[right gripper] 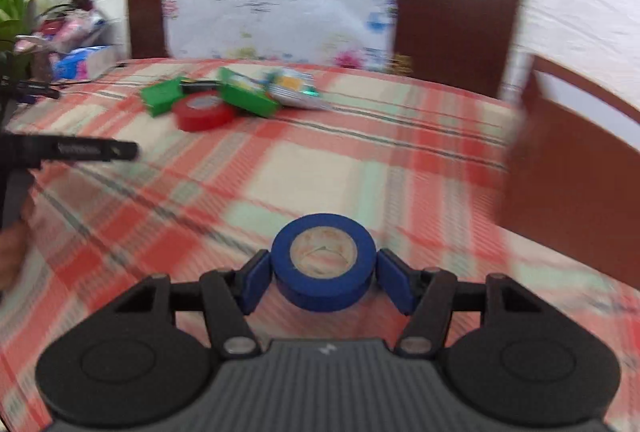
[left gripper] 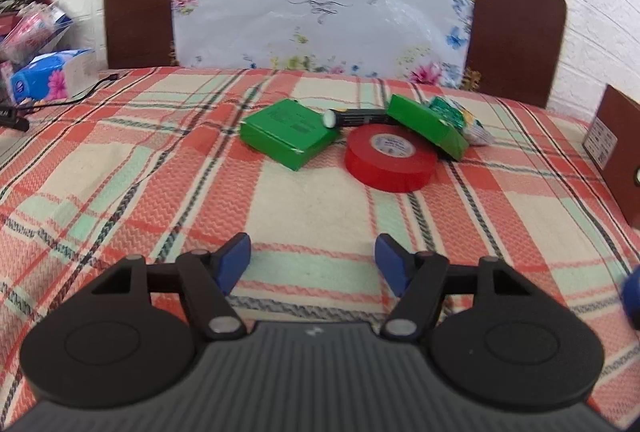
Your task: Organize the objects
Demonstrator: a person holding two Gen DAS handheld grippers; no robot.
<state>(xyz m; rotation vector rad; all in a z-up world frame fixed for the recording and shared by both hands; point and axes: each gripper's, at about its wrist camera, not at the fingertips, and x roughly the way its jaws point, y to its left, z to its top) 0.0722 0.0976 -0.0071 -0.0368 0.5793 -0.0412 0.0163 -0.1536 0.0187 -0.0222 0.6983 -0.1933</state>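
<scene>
The right gripper point(right gripper: 323, 274) holds the blue tape roll point(right gripper: 323, 261) by its rim over the bed's near edge; the narrow pad contact could let it slip or roll away. The left gripper point(left gripper: 313, 266) is spread, empty. Red tape roll point(left gripper: 390, 157) and green boxes point(left gripper: 289, 133) crowd mid-bed near the headboard.

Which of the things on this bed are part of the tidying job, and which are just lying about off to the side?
Part of the job:
blue tape roll, held in the right gripper
red tape roll
two green boxes
black flashlight
snack packet

Just lying about:
tissue pack
black cable
floral pillow
</scene>
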